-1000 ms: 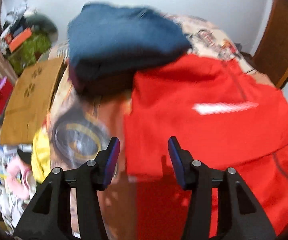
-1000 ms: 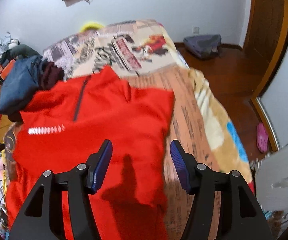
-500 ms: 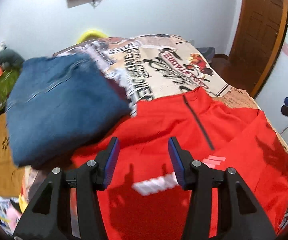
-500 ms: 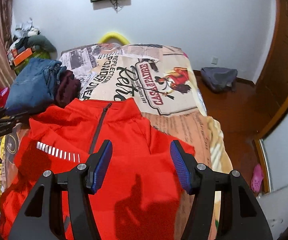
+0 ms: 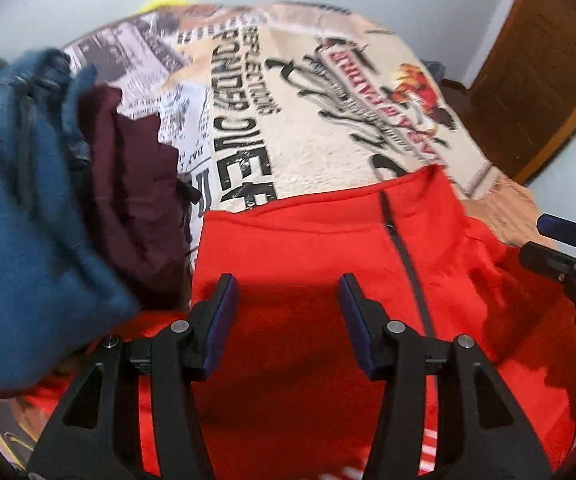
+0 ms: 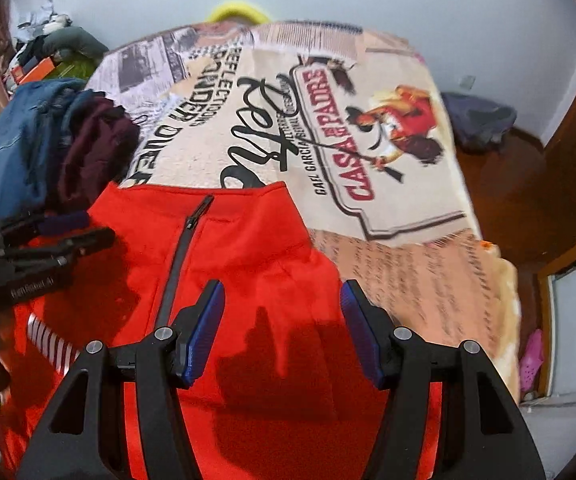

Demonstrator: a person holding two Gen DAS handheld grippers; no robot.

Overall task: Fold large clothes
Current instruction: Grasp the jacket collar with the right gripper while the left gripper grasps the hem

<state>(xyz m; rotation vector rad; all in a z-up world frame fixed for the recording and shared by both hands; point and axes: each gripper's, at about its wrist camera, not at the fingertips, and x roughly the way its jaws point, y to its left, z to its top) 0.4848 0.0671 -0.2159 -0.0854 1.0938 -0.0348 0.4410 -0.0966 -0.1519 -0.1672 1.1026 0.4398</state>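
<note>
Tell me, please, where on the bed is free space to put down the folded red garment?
Free: the printed blanket beyond the collar of the red jacket, up to the far edge, and the strip along its right side. Crowded: the left side, where the blue jeans and the maroon garment are piled.

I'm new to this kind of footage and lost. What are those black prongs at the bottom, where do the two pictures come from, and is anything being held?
No robot here: a person carries a handheld two-finger gripper in each hand, each with a wide-angle camera looking along its fingers. One picture comes from the left gripper, the other from the right gripper. The prongs are the black fingers with blue pads. Both stand open, gripping nothing. Below them a red zip-neck top lies spread on a bed with a printed newspaper-style blanket. Beside it sit folded blue jeans and a dark maroon garment. Each gripper also shows at the edge of the other's picture.
</note>
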